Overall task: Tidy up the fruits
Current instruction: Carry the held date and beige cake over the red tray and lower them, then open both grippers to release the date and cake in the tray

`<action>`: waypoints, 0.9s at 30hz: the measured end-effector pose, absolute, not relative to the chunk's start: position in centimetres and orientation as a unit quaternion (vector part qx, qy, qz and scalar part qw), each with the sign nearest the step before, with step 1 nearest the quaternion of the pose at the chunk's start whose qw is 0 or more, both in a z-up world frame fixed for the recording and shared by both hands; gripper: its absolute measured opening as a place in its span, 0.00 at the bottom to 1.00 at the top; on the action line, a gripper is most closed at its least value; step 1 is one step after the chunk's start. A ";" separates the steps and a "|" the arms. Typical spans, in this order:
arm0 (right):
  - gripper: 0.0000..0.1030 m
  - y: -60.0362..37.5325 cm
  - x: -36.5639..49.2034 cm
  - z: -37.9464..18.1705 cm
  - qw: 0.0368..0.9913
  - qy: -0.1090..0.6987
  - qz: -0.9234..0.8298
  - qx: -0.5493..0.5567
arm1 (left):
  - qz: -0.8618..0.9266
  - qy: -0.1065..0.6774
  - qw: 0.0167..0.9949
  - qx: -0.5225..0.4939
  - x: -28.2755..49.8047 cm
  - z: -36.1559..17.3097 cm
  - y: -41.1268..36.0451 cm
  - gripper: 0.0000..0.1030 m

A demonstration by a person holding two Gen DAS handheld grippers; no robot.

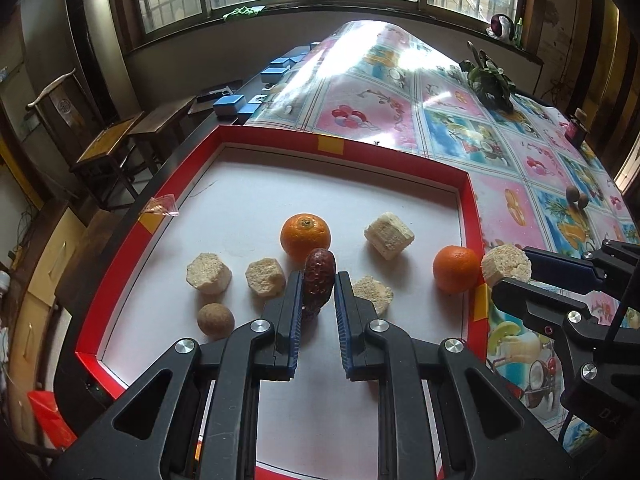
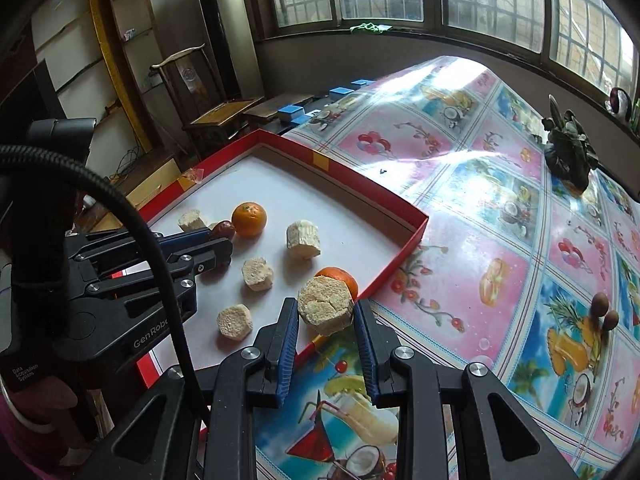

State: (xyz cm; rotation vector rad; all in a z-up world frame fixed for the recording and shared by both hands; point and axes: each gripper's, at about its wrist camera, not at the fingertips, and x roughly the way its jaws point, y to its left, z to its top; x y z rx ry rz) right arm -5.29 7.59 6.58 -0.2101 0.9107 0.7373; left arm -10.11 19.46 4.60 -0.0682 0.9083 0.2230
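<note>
A red-rimmed white tray (image 1: 466,216) (image 2: 412,236) lies on the table. My left gripper (image 1: 318,284) is shut on a dark red date (image 1: 318,276), held upright over the tray; the date also shows in the right wrist view (image 2: 224,230). My right gripper (image 2: 326,312) is shut on a pale corn-cob chunk (image 2: 325,306) above the tray's right rim; the chunk also shows in the left wrist view (image 1: 506,266). In the tray lie two oranges (image 1: 305,237) (image 1: 456,269), several cob chunks (image 1: 389,234) and a brown round fruit (image 1: 215,319).
A patterned plastic cloth (image 2: 500,208) covers the table. Two brown longans (image 2: 604,312) lie on it to the right. A dark leafy bunch (image 2: 570,152) sits at the far right. Blue boxes (image 1: 228,104) and wooden chairs (image 1: 100,144) stand beyond the tray.
</note>
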 end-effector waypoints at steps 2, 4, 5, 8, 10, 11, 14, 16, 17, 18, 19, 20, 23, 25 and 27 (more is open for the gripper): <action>0.26 8.4 -5.2 6.6 0.826 0.429 0.351 -0.103 | 0.111 0.438 0.892 -0.036 -10.2 4.5 19.9 0.15; 0.26 9.1 -5.1 6.6 0.824 0.428 0.354 -0.107 | 0.114 0.438 0.891 -0.040 -10.1 4.4 20.3 0.15; 0.26 9.4 -5.0 6.6 0.823 0.428 0.356 -0.109 | 0.116 0.439 0.890 -0.042 -10.1 4.3 20.5 0.15; 0.26 10.3 -4.6 6.4 0.820 0.430 0.361 -0.114 | 0.119 0.441 0.888 -0.046 -10.0 4.1 21.0 0.15; 0.26 10.8 -4.4 6.3 0.817 0.432 0.363 -0.115 | 0.119 0.443 0.887 -0.049 -10.0 3.8 21.3 0.15; 0.26 11.0 -4.4 6.2 0.816 0.433 0.365 -0.116 | 0.120 0.444 0.887 -0.050 -9.9 3.7 21.4 0.15; 0.26 11.8 -4.3 5.9 0.809 0.437 0.373 -0.121 | 0.121 0.445 0.885 -0.054 -9.8 3.6 21.8 0.15; 0.26 12.3 -4.3 5.6 0.806 0.439 0.377 -0.125 | 0.121 0.445 0.885 -0.055 -9.8 3.5 21.9 0.15; 0.26 12.5 -4.2 5.4 0.804 0.440 0.378 -0.126 | 0.120 0.445 0.886 -0.054 -9.8 3.5 21.9 0.15; 0.26 12.7 -4.0 5.2 0.803 0.442 0.379 -0.127 | 0.121 0.445 0.886 -0.054 -9.8 3.5 21.9 0.15; 0.26 12.9 -3.9 5.0 0.802 0.444 0.378 -0.127 | 0.121 0.445 0.886 -0.055 -9.8 3.5 21.9 0.15; 0.26 13.0 -3.8 4.8 0.801 0.446 0.378 -0.128 | 0.122 0.445 0.886 -0.055 -9.8 3.5 22.0 0.15; 0.26 13.5 -3.4 4.3 0.797 0.451 0.379 -0.130 | 0.121 0.445 0.886 -0.054 -9.8 3.5 21.9 0.15; 0.26 13.7 -3.3 3.8 0.796 0.455 0.377 -0.134 | 0.122 0.445 0.885 -0.054 -9.8 3.5 21.9 0.15; 0.26 13.8 -3.2 3.5 0.793 0.457 0.380 -0.133 | 0.123 0.445 0.886 -0.050 -9.8 3.5 21.9 0.15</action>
